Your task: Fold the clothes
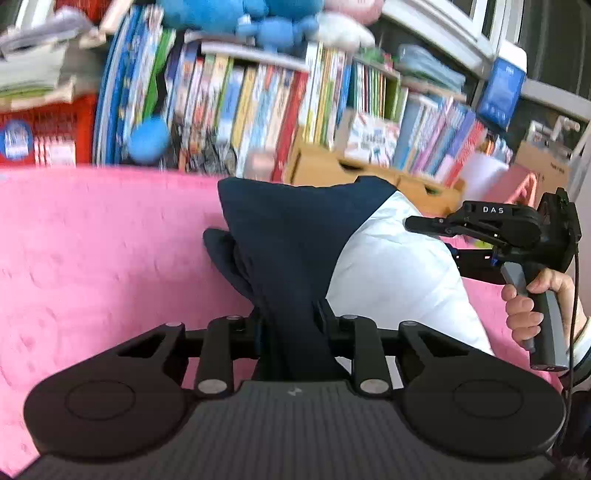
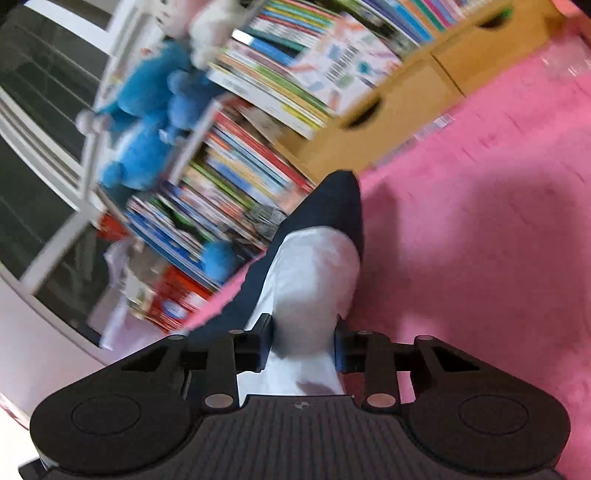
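A navy and white garment (image 1: pixel 310 240) is lifted off the pink blanket (image 1: pixel 92 258). My left gripper (image 1: pixel 290 321) is shut on its navy part, the cloth bunched between the fingers. In the left wrist view the right gripper (image 1: pixel 424 225) reaches into the white part from the right, held by a person's hand (image 1: pixel 532 299). In the right wrist view the same garment (image 2: pixel 317 266) runs forward from my right gripper (image 2: pixel 303 339), which is shut on the white cloth, with the navy part beyond. That view is rolled and blurred.
A bookshelf (image 1: pixel 258 103) packed with books stands behind the blanket, with blue plush toys (image 1: pixel 266 22) on top. Wooden drawer boxes (image 1: pixel 332 166) sit at its foot. A red crate (image 1: pixel 44 136) is at the far left. Windows (image 2: pixel 44 110) lie beyond.
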A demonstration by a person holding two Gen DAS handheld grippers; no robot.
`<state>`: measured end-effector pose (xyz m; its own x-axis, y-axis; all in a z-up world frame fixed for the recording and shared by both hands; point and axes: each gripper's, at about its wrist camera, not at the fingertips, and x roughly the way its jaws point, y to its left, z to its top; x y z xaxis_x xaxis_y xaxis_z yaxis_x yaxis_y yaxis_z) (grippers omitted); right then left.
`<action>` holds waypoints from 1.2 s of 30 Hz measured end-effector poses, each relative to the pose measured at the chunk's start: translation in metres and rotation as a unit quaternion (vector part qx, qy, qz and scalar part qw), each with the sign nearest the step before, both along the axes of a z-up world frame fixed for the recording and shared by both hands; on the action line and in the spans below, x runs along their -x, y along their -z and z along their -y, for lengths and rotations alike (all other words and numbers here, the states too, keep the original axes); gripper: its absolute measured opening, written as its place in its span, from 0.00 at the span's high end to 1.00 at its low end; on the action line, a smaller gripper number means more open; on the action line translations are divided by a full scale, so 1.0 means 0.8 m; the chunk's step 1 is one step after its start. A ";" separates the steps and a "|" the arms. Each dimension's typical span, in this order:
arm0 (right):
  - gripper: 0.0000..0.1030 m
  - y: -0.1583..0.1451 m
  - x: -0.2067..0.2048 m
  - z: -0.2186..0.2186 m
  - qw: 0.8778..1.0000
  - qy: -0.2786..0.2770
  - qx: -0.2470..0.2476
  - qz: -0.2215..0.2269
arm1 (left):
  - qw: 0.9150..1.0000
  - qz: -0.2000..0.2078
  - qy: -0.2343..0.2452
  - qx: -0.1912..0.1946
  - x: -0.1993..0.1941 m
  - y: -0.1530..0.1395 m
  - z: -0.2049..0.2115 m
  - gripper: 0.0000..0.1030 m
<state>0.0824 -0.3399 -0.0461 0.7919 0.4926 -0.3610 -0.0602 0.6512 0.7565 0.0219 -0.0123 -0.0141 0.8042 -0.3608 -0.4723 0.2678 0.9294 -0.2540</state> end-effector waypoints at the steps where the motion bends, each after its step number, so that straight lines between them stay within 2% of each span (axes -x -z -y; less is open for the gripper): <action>1: 0.68 -0.011 -0.005 -0.002 1.000 -0.003 0.001 0.009 | 1.000 0.006 -0.004 -0.001 -0.006 -0.004 -0.004 0.76; 3: 0.68 -0.029 -0.018 -0.010 0.999 -0.009 0.019 0.029 | 1.000 0.010 -0.013 -0.003 -0.018 -0.009 -0.011 0.76; 5: 0.67 -0.038 -0.040 -0.020 0.998 -0.014 0.042 0.034 | 1.000 -0.013 -0.021 -0.011 -0.036 0.003 -0.016 0.74; 6: 0.66 -0.034 -0.054 -0.025 0.998 -0.013 0.056 0.022 | 0.999 -0.023 -0.025 -0.015 -0.043 0.011 -0.018 0.68; 7: 0.64 -0.026 -0.066 -0.032 0.997 -0.008 0.076 0.004 | 0.999 -0.032 -0.028 -0.020 -0.047 0.023 -0.019 0.58; 8: 0.62 -0.016 -0.076 -0.040 0.995 -0.002 0.102 -0.015 | 0.998 -0.042 -0.031 -0.025 -0.051 0.035 -0.021 0.53; 10: 0.49 0.006 -0.086 -0.055 0.988 0.004 0.151 -0.041 | 0.998 -0.038 -0.032 -0.028 -0.050 0.050 -0.025 0.43; 12: 0.48 0.018 -0.080 -0.060 0.987 0.008 0.160 -0.027 | 0.999 -0.035 -0.033 -0.021 -0.048 0.057 -0.031 0.35; 14: 0.47 0.016 -0.073 -0.060 0.986 0.011 0.168 -0.020 | 0.999 -0.037 -0.029 -0.007 -0.049 0.059 -0.038 0.34; 17: 0.45 -0.004 -0.055 -0.060 0.977 0.027 0.210 -0.007 | 0.999 -0.038 -0.028 -0.009 -0.046 0.057 -0.039 0.30; 19: 0.41 -0.021 -0.035 -0.062 0.970 0.036 0.240 0.009 | 0.998 -0.044 -0.044 -0.028 -0.039 0.052 -0.039 0.16; 22: 0.32 -0.036 0.010 -0.066 0.963 0.020 0.264 0.040 | 0.997 -0.038 -0.048 -0.049 -0.018 0.047 -0.044 0.13; 25: 0.23 -0.032 0.065 -0.078 0.954 -0.011 0.294 0.052 | 0.997 -0.035 -0.046 -0.059 0.012 0.053 -0.058 0.03; 29: 0.18 -0.008 0.118 -0.103 0.939 -0.037 0.339 0.042 | 0.995 -0.035 -0.055 -0.071 0.048 0.058 -0.079 0.03; 31: 0.13 0.003 0.142 -0.107 0.939 -0.040 0.338 0.044 | 0.994 -0.039 -0.064 -0.076 0.061 0.056 -0.079 0.03; 34: 0.12 0.009 0.164 -0.106 0.948 -0.041 0.313 0.035 | 0.992 -0.043 -0.078 -0.087 0.076 0.051 -0.070 0.03; 36: 0.10 0.013 0.178 -0.109 0.947 -0.040 0.318 0.035 | 0.991 -0.038 -0.080 -0.095 0.085 0.045 -0.061 0.03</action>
